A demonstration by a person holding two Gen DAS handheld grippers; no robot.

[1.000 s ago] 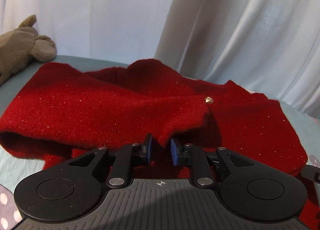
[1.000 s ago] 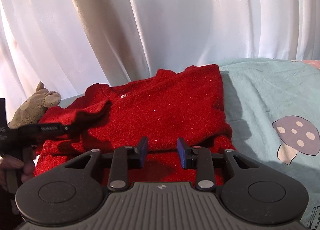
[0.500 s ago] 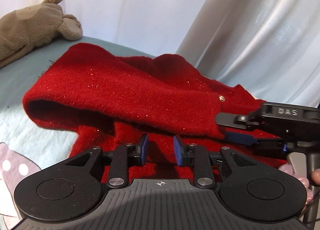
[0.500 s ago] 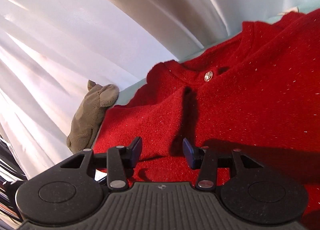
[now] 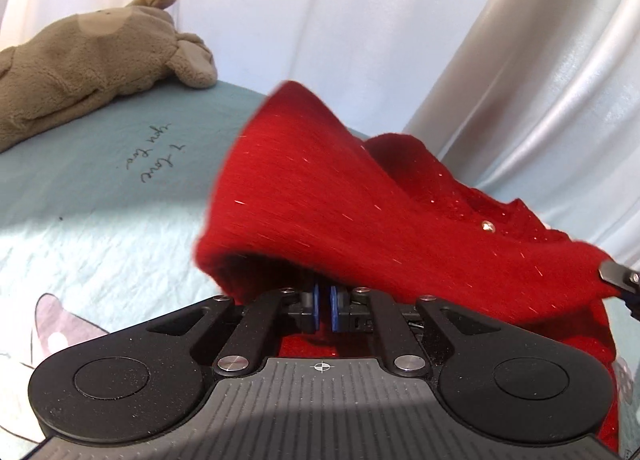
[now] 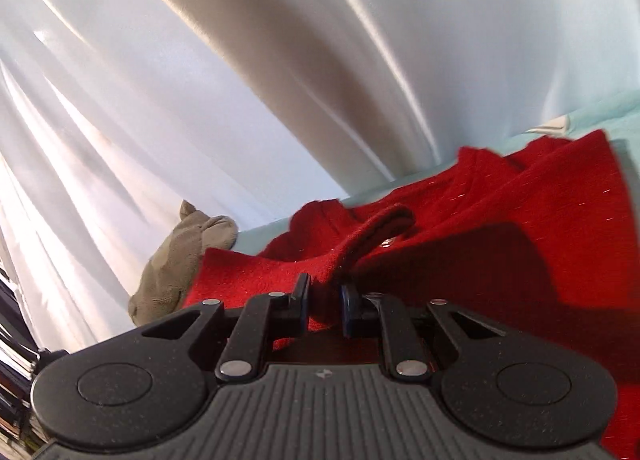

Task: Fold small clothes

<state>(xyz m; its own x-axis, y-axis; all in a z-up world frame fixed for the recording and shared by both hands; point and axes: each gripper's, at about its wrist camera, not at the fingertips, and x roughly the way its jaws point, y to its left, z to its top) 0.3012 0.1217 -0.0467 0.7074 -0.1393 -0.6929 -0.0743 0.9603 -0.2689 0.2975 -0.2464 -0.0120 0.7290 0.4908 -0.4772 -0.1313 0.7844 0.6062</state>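
A small red glittery cardigan [image 5: 360, 212] with a pearl button lies partly folded on the bed. My left gripper [image 5: 323, 302] is shut on the lower edge of its folded layer, which drapes over the fingertips and is lifted. In the right wrist view the cardigan [image 6: 500, 244] fills the right half. My right gripper [image 6: 325, 300] is shut on a bunched edge of the same layer. The tip of the right gripper [image 5: 620, 280] shows at the right edge of the left wrist view.
A tan plush toy [image 5: 92, 56] lies at the far left of the bed; it also shows in the right wrist view [image 6: 180, 260]. The teal bedsheet [image 5: 100, 180] carries handwriting and a mushroom print. White curtains [image 6: 280, 80] hang behind the bed.
Both grippers were open and have closed on the cardigan's folded layer. The layer is lifted and moving to the right, baring more sheet at the left.
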